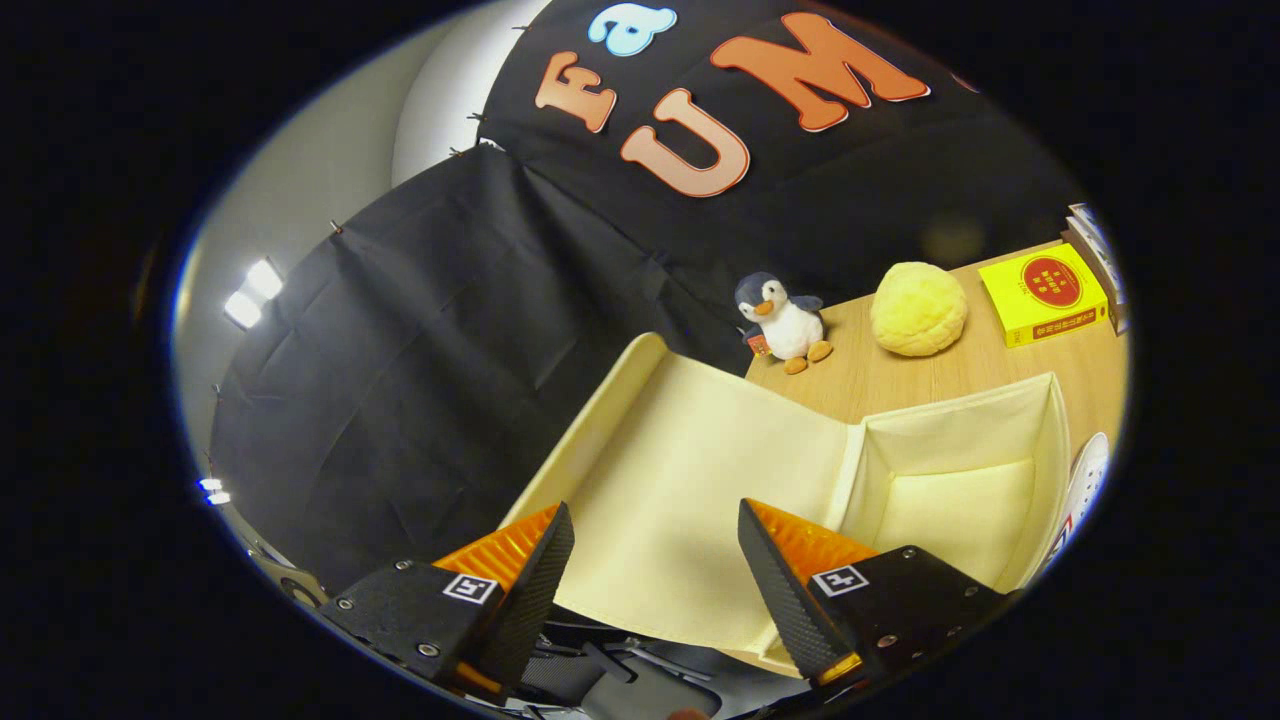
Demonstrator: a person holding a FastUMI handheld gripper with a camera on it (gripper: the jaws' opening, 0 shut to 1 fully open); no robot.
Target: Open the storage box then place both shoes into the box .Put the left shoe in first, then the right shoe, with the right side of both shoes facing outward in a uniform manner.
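Gripper view: fabric storage box (pixel 950 480) lid (pixel 690 480) already open, box empty; gripper (pixel 655 560) fingers apart, both shoes still outside.

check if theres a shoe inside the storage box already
No: the open storage box shows only its bare cream floor, with the lid swung back beyond the spread fingers of the gripper.
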